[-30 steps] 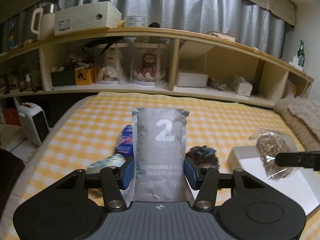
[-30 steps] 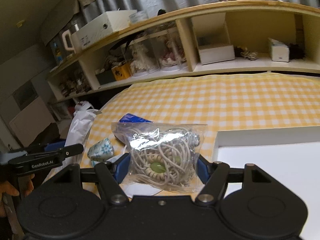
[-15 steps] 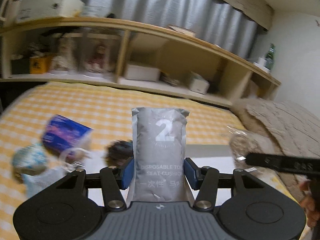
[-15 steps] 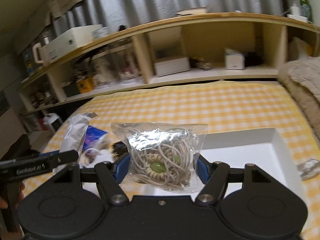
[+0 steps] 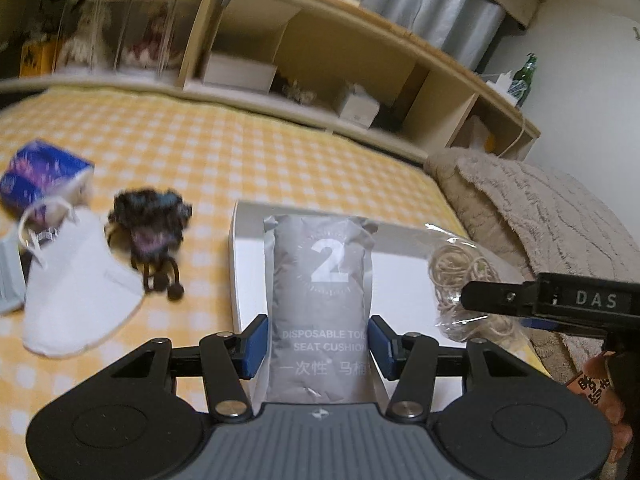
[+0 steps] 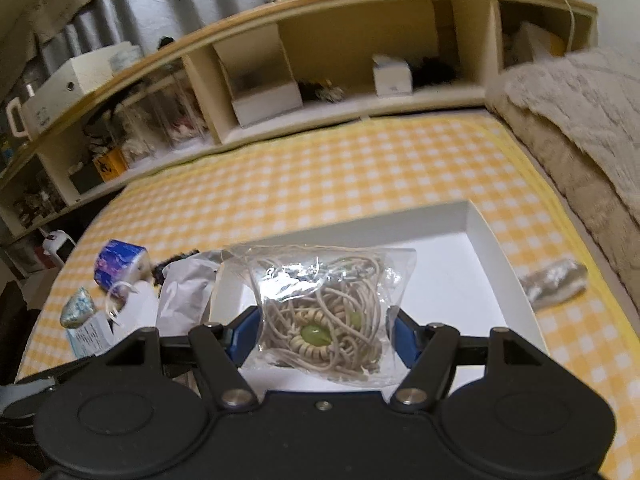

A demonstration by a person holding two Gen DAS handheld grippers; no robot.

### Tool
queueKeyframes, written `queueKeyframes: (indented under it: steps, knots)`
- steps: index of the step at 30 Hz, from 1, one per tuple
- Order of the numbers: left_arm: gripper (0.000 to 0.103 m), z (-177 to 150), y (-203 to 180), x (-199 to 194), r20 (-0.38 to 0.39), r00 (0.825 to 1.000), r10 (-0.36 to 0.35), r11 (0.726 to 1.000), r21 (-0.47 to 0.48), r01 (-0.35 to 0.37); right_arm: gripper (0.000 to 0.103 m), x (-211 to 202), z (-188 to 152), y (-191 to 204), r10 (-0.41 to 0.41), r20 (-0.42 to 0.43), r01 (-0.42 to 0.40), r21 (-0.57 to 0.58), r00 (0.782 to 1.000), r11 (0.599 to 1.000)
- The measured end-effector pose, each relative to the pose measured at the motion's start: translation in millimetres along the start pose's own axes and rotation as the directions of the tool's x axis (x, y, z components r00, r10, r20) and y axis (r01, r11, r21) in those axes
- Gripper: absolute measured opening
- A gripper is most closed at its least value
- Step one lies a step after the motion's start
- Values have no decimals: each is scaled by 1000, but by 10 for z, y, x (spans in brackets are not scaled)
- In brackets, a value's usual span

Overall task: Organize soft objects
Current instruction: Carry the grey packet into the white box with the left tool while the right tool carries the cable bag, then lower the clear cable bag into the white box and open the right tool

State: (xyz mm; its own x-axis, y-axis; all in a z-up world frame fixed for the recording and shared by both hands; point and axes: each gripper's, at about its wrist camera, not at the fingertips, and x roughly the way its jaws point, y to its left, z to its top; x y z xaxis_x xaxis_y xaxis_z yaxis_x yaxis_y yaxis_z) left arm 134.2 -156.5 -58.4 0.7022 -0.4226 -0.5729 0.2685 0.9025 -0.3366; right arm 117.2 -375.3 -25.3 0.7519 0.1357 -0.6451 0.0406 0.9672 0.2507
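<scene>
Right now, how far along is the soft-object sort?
Done: nothing shows inside the white box yet. In hand: left gripper clamps the grey seat-cushion pack, right gripper clamps the bag of cords, both over the box. Left on the bed: tissue pack, white mask, dark scrunchie, silver packet.

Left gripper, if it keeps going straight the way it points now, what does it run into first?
Most likely the white tray: the left gripper, clamping the grey seat-cushion packet, points down at its floor. Depth is unclear, so that is a judgement.

Both grippers, left [image 5: 318,346] and right [image 6: 322,336], apparently have jaws clamped.
</scene>
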Motion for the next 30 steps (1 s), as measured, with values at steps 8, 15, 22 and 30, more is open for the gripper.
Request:
queueKeyframes:
  steps: [8,15,22,30]
  knots:
    - [55,-125,48,129,-70,997,13,999,-35,-15,69,55,-19,-25,-28,-50,29,23,998,999]
    - [64,-178,81,169,-75,997,28,998,-50,-32,69,144,-33,39,-47,-101,47,-7,994,999]
    - [84,-116,104,75,-35,998,45,998,-37,-46,69,344,-85,49,-76,-195,71,-31,978,997]
    - [85,-95,394,84,-88,986,142,989,-31,-145,69,627,-168,106,-118,-320,92,-95,940,991]
